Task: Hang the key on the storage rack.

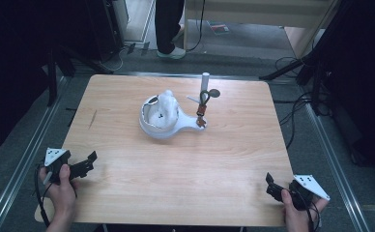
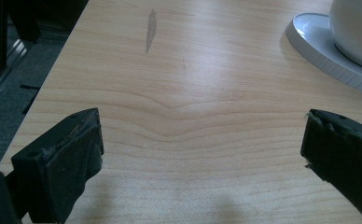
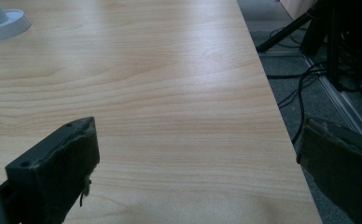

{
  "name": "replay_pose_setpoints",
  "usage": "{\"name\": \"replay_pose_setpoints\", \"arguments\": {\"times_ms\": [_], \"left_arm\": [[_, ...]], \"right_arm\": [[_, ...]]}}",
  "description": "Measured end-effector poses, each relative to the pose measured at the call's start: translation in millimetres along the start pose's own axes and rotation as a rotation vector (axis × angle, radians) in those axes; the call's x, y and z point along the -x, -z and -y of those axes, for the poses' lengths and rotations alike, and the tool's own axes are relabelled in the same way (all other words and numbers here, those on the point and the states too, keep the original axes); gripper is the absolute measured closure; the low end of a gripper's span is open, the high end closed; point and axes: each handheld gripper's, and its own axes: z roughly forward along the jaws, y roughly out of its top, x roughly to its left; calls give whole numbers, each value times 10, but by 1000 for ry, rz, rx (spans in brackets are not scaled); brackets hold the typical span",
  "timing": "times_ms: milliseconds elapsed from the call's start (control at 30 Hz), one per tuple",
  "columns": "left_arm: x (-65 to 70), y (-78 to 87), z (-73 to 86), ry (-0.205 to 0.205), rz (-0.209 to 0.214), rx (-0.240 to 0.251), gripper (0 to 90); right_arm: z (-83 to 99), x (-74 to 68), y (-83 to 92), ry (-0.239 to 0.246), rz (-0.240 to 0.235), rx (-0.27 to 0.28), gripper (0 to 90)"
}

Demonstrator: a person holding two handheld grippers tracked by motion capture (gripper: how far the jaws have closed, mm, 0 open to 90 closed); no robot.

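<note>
White plastic, by the look of it: a shallow dish with a handle-like tab sits at mid-table, slightly toward the far edge, with a pale lumpy thing in it that I cannot identify. Just beside it stands a white post hung with a brown strap and keyring. I judge the dish light, stiff and slick; I would take it by the tab or rim. My left tongs and right tongs rest at the near corners, both spread apart and empty, well apart from the dish. Pale wood table, smooth, with one dark scuff. Around it: grey floor, cables, dark stands, someone's legs beyond.
</note>
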Motion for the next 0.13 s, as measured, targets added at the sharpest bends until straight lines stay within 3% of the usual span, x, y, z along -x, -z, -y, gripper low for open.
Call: {"name": "replay_pose_setpoints", "arguments": {"times_ms": [133], "left_arm": [[3,-6,-1,4,-2,1,0]], "right_arm": [[1,5,2,-10,3,0,0]]}}
